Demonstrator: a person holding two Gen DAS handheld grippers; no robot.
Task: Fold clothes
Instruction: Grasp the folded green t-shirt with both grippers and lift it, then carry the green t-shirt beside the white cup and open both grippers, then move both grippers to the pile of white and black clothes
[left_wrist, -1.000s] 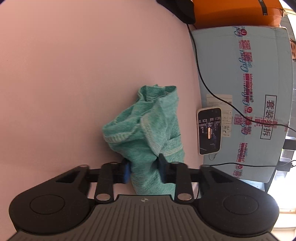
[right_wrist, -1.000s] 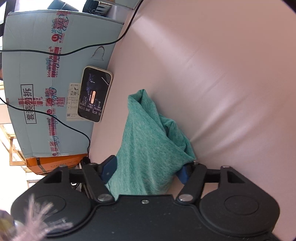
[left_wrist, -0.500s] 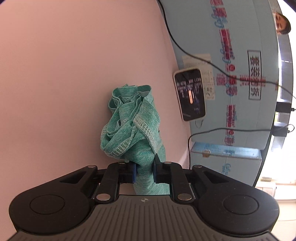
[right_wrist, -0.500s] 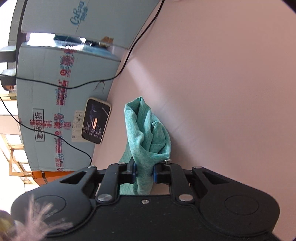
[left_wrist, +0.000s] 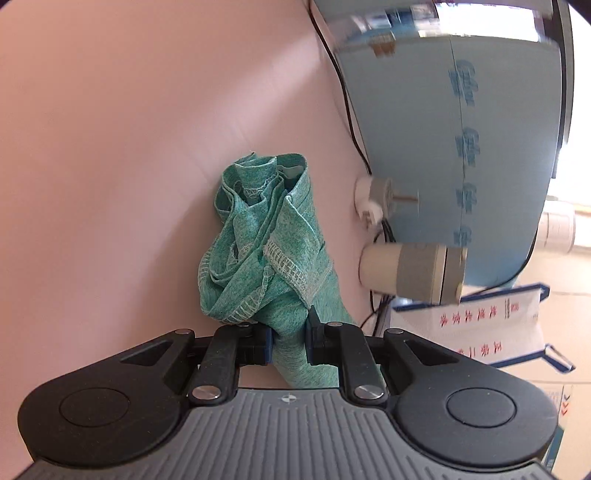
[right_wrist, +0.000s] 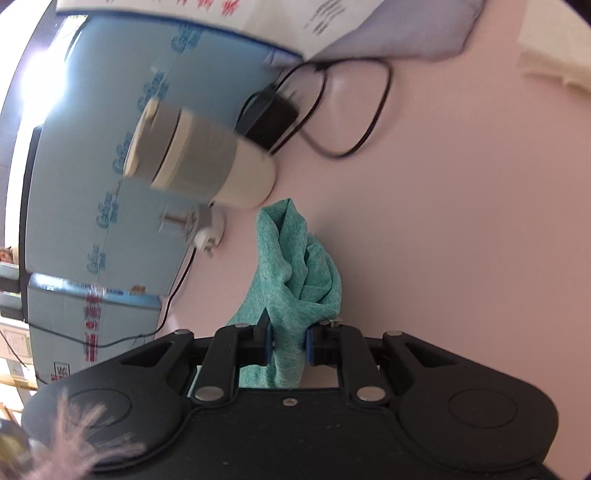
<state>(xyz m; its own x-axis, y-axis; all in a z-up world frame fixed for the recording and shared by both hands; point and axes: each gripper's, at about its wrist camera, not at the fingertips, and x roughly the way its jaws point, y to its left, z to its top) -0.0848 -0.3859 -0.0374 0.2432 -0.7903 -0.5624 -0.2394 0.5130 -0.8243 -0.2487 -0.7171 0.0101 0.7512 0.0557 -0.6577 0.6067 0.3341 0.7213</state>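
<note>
Left wrist view shows the green garment (left_wrist: 266, 258) bunched and pinched between the fingers of the left gripper (left_wrist: 290, 341), hanging ahead of them over the pink tabletop (left_wrist: 110, 147). The right gripper (right_wrist: 288, 341) pinches another part of the garment (right_wrist: 295, 273). A second ago its fingers were spread; now both hold, and the phone has left view, so the cloth is probably being lifted for spreading.

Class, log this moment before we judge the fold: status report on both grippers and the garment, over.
Left gripper shut on green garment. Right gripper shut on it too. Garment bunched, unfolded. White-and-grey cup close beside it.
</note>
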